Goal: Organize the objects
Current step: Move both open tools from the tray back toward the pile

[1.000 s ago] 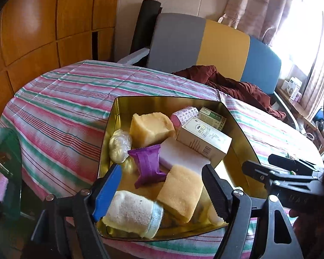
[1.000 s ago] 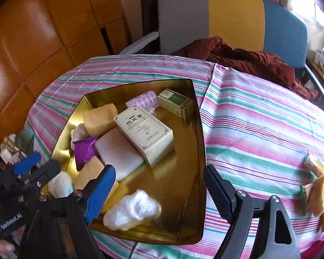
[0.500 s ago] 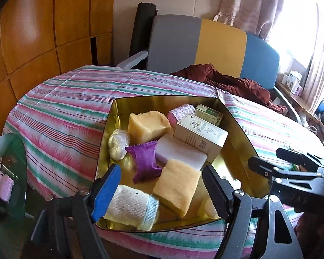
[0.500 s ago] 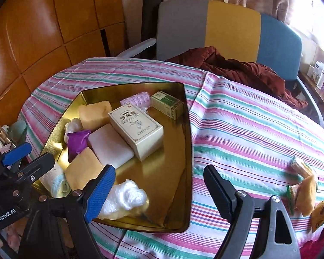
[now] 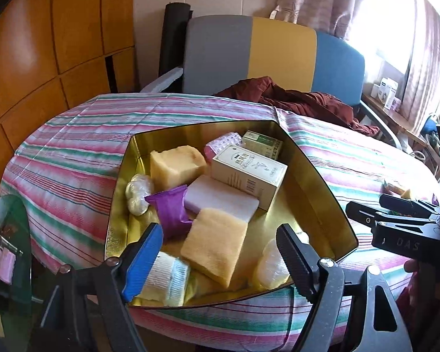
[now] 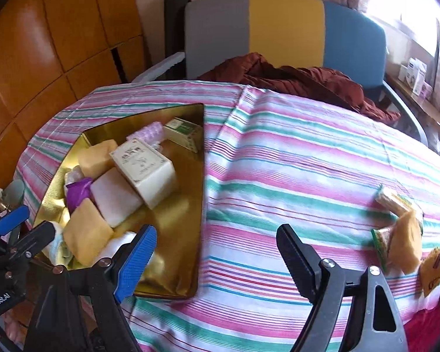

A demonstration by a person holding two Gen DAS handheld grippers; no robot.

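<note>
Left gripper opening, nothing clamped, poised over near edge of gold tray filled with boxes, sponges, packets. Right gripper spread wide, empty, above striped tablecloth. Snack packets loose at far right.

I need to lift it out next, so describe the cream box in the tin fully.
The cream box is a rectangular carton, apparently cardboard, with dark printed characters in an ornate frame on top and a barcode on one side. It looks closed and undamaged. It lies flat but tilted, one end propped on the white block, inside the gold tin. A pink roll and green box sit just behind it. No gripper touches it.
</note>
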